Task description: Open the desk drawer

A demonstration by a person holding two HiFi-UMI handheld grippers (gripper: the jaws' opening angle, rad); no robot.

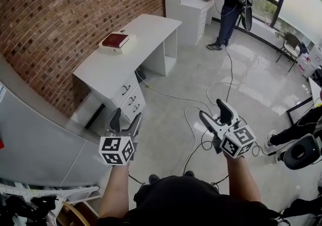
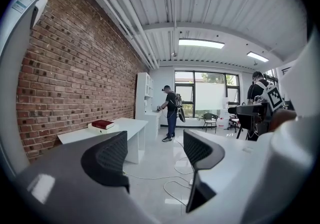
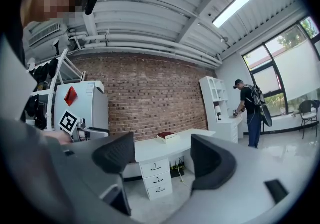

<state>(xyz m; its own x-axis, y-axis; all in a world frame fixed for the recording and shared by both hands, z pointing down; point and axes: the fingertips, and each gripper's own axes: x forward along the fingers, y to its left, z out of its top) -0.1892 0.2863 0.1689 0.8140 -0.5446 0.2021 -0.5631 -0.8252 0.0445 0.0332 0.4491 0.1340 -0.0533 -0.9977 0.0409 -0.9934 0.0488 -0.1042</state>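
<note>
Brick wall backs white desk; its drawers all shut, well apart from both grippers. Left gripper & right gripper wide open, empty. Approach step; next: walk up, grip a handle.

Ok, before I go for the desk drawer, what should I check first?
1. Left gripper jaws apart, nothing between: ok.
2. Right gripper jaws apart, nothing between: ok.
3. Three desk drawers all shut, handles showing: ok.
4. Gripper at top drawer handle: not ok, both hang short of the desk.
5. Floor path: not ok, cables lie across it.
6. Red book on desk top, clear of drawers: ok.
</note>
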